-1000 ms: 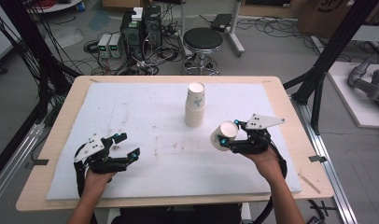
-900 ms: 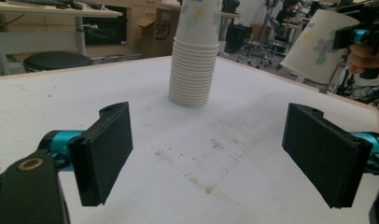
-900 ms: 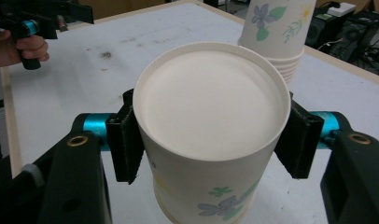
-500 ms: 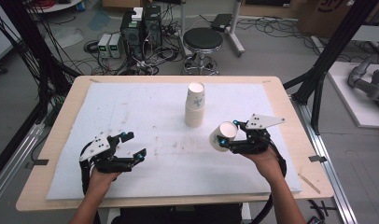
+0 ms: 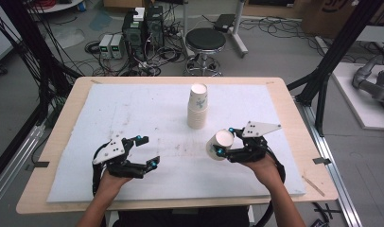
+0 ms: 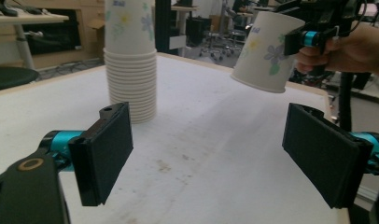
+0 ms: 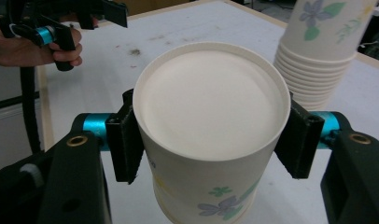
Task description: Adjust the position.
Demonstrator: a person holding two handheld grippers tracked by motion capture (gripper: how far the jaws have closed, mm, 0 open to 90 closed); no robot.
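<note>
A tall stack of flowered white paper cups [image 5: 198, 109] stands upright at the middle of the white mat [image 5: 133, 109]. To its right, my right gripper [image 5: 225, 141] is shut on a single paper cup [image 5: 220, 144], held above the mat and tipped so its mouth faces the camera. The right gripper view shows both pads pressed on that cup [image 7: 211, 121] just below its rim, with the stack [image 7: 318, 51] behind. My left gripper [image 5: 149, 150] hovers open over the mat's front left, nothing between its pads. In the left gripper view it [image 6: 206, 154] points toward the stack [image 6: 130, 60] and the held cup [image 6: 267, 51].
The mat covers most of the wooden table [image 5: 53, 142]. Black frame posts [image 5: 322, 80] rise at both sides of the table. A stool [image 5: 205, 42] and computer boxes [image 5: 143, 28] with cables stand on the floor beyond the far edge.
My left gripper has shifted right, toward the middle of the mat. The right gripper and its cup have stayed in place.
</note>
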